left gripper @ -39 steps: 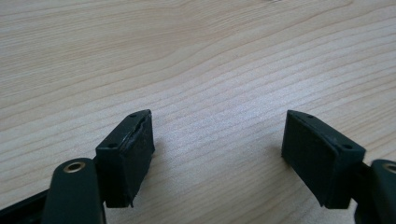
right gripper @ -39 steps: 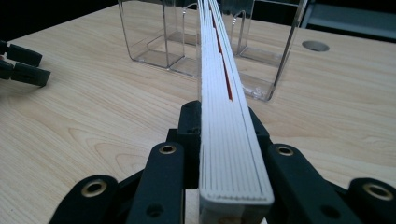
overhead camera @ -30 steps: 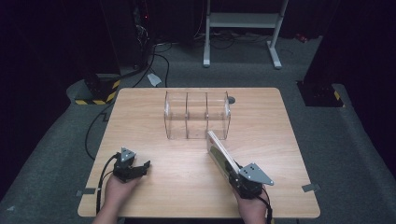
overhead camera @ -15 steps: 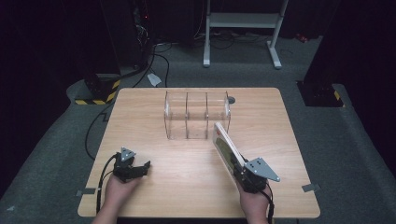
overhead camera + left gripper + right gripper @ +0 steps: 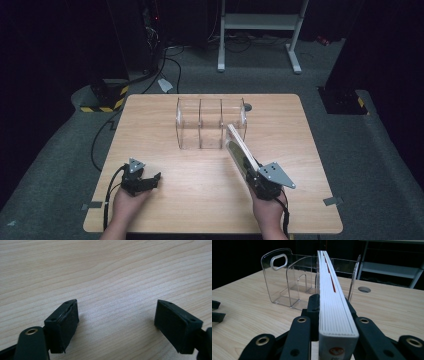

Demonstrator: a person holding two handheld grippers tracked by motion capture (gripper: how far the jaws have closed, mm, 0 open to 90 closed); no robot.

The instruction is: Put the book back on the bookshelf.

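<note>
While clamped on edge in the right gripper (image 5: 256, 175) near the surface's (image 5: 320, 150) front-right corner, book (image 5: 329, 290): long axis toward clear divided organizer (image 5: 200, 122), just short of it. Left gripper (image 5: 116, 322): jaws wide apart, nothing held, front-left.

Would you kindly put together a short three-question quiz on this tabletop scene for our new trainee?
1. True or false: the right gripper is shut on the book.
2. Which fits the left gripper? A: clamped on a book. B: open over bare table. C: inside the rack.
3. Fill in: the book's far end points toward the clear ____ with compartments.

Key
1. True; both jaws press the book's covers.
2. B; nothing lies between its jaws.
3. Rack, standing at the table's far middle.
</note>
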